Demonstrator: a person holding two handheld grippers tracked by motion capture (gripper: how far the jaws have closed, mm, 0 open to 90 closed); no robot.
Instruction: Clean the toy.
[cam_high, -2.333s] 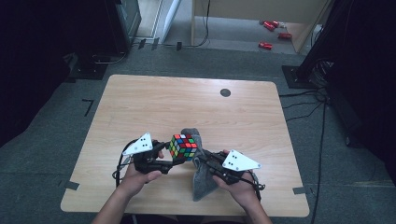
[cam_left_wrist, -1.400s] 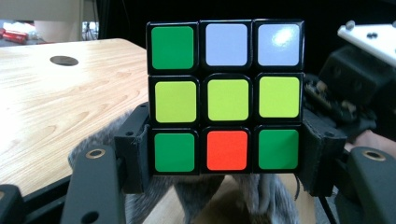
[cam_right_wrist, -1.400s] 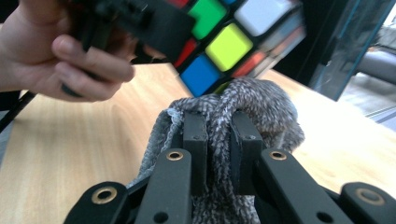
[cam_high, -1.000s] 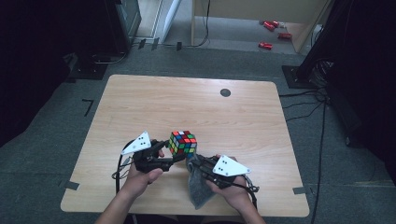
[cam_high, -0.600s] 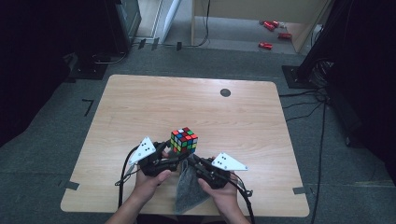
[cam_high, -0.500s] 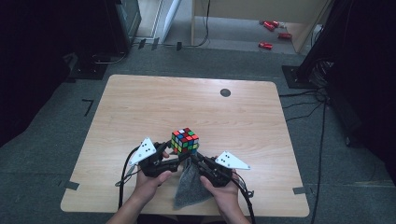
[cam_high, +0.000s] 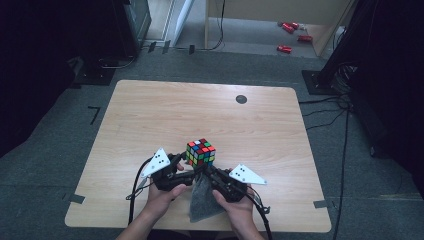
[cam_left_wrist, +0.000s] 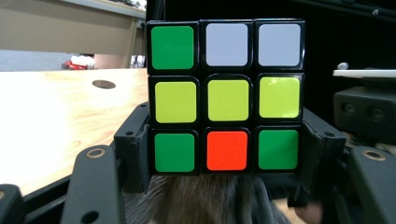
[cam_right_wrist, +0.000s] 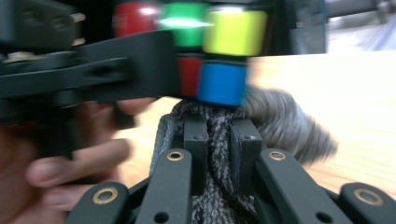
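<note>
A colourful puzzle cube (cam_high: 200, 152) is held just above the wooden table (cam_high: 150, 115) near its front edge. My left gripper (cam_left_wrist: 223, 154) is shut on the cube (cam_left_wrist: 226, 95), its pads pressing the bottom row from both sides. A grey knitted cloth (cam_high: 202, 197) hangs below and in front of the cube. My right gripper (cam_right_wrist: 218, 135) is shut on the cloth (cam_right_wrist: 219, 186), pinching a bunched fold right under the cube (cam_right_wrist: 219, 56). In the high view the left gripper (cam_high: 186, 166) and right gripper (cam_high: 209, 175) meet at the cube's underside.
A small dark round hole (cam_high: 241, 99) sits in the table near its far edge. Red objects (cam_high: 290, 35) lie on the floor beyond the table. Cables (cam_high: 340, 115) trail on the floor at the right.
Both hands have drawn closer together. The right gripper with the cloth has moved left and up under the cube. The cube has shifted slightly right.
</note>
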